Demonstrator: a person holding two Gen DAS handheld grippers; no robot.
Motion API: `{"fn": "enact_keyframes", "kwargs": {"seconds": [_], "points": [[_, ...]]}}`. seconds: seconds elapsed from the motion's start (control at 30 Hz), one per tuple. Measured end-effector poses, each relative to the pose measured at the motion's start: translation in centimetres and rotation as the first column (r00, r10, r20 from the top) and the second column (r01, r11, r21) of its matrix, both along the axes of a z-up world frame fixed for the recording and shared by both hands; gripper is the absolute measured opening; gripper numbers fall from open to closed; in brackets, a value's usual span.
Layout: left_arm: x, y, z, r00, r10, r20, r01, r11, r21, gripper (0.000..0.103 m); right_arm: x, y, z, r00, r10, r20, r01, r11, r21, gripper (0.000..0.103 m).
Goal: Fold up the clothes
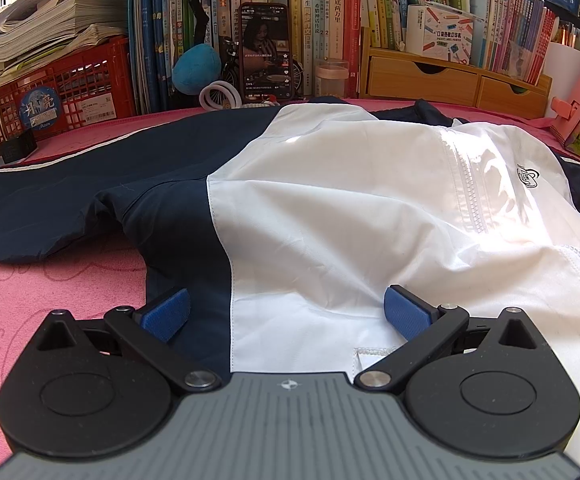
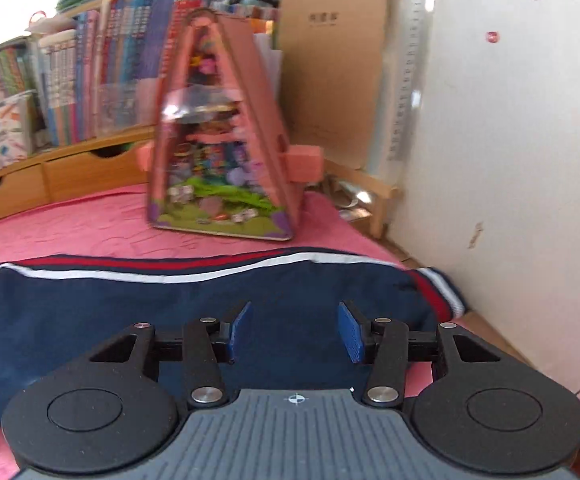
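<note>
A navy and white jacket (image 1: 329,200) lies spread on the pink cloth, zipper side up, its navy sleeve (image 1: 70,200) stretching left. My left gripper (image 1: 286,312) is open wide just above the jacket's near edge, one pad over the navy panel and one over the white. In the right wrist view, a navy sleeve (image 2: 130,308) with red and white stripes runs across, ending in a striped cuff (image 2: 437,288) at the right. My right gripper (image 2: 295,332) hovers over this sleeve near the cuff, jaws partly apart, pads not pressing on the fabric.
A pink cloth (image 1: 50,300) covers the table. Along the back stand a red crate (image 1: 62,88), books, a propped phone (image 1: 266,52) and wooden drawers (image 1: 429,76). A pink toy house box (image 2: 226,152) stands behind the sleeve. A white wall (image 2: 509,120) borders the table's right edge.
</note>
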State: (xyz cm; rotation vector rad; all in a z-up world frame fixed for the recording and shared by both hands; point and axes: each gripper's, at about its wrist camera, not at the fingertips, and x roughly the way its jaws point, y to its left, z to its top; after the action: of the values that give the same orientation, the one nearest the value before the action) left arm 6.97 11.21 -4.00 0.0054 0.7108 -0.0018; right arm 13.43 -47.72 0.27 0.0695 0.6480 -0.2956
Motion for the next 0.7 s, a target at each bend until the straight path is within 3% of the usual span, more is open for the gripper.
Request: {"fn": "enact_keyframes", "kwargs": {"seconds": [0.1, 0.17, 0.23, 0.3, 0.43, 0.5, 0.53, 0.6, 0.67, 0.7], "points": [[0.0, 0.0, 0.0, 1.0, 0.0, 0.0, 0.0, 1.0, 0.0, 0.103, 0.2, 5.2, -0.2, 0.974, 0.226, 0.0, -0.225, 0.973, 0.055, 0.048], [0.0, 0.0, 0.0, 1.0, 0.0, 0.0, 0.0, 1.0, 0.0, 0.103, 0.2, 10.2, 0.1, 0.924, 0.382, 0.003, -0.381, 0.922, 0.073, 0.048], [0.0, 0.0, 0.0, 1.0, 0.001, 0.0, -0.001, 1.0, 0.0, 0.103, -0.1, 13.7, 0.2, 0.871, 0.491, 0.007, -0.488, 0.865, 0.118, 0.048], [0.0, 0.0, 0.0, 1.0, 0.001, 0.0, -0.001, 1.0, 0.0, 0.103, 0.5, 16.0, -0.1, 0.845, 0.535, -0.007, -0.53, 0.838, 0.133, 0.049], [0.0, 0.0, 0.0, 1.0, 0.003, 0.001, -0.003, 1.0, 0.0, 0.103, 3.5, 17.6, -1.9, 0.866, 0.488, -0.105, -0.482, 0.872, 0.084, 0.049], [0.0, -0.1, 0.0, 1.0, 0.002, 0.002, -0.002, 1.0, -0.001, 0.103, 4.8, 16.9, -2.5, 0.886, 0.448, -0.122, -0.446, 0.894, 0.046, 0.064], [0.0, -0.1, 0.0, 1.0, 0.002, 0.002, -0.002, 1.0, -0.001, 0.103, 5.3, 16.9, -2.2, 0.901, 0.408, -0.147, -0.411, 0.912, 0.008, 0.069], [-0.1, 0.0, 0.0, 1.0, 0.001, 0.003, -0.001, 1.0, -0.001, 0.103, 5.7, 17.7, -0.8, 0.92, 0.356, -0.166, -0.371, 0.926, -0.074, 0.069], [-0.1, 0.0, 0.0, 1.0, 0.001, 0.004, -0.001, 1.0, -0.001, 0.103, 5.4, 19.4, 1.6, 0.931, 0.34, -0.134, -0.36, 0.915, -0.184, 0.068], [-0.1, 0.0, 0.0, 1.0, 0.001, 0.004, -0.001, 1.0, -0.001, 0.103, 5.4, 20.2, 2.9, 0.924, 0.367, -0.107, -0.382, 0.906, -0.185, 0.068]]}}
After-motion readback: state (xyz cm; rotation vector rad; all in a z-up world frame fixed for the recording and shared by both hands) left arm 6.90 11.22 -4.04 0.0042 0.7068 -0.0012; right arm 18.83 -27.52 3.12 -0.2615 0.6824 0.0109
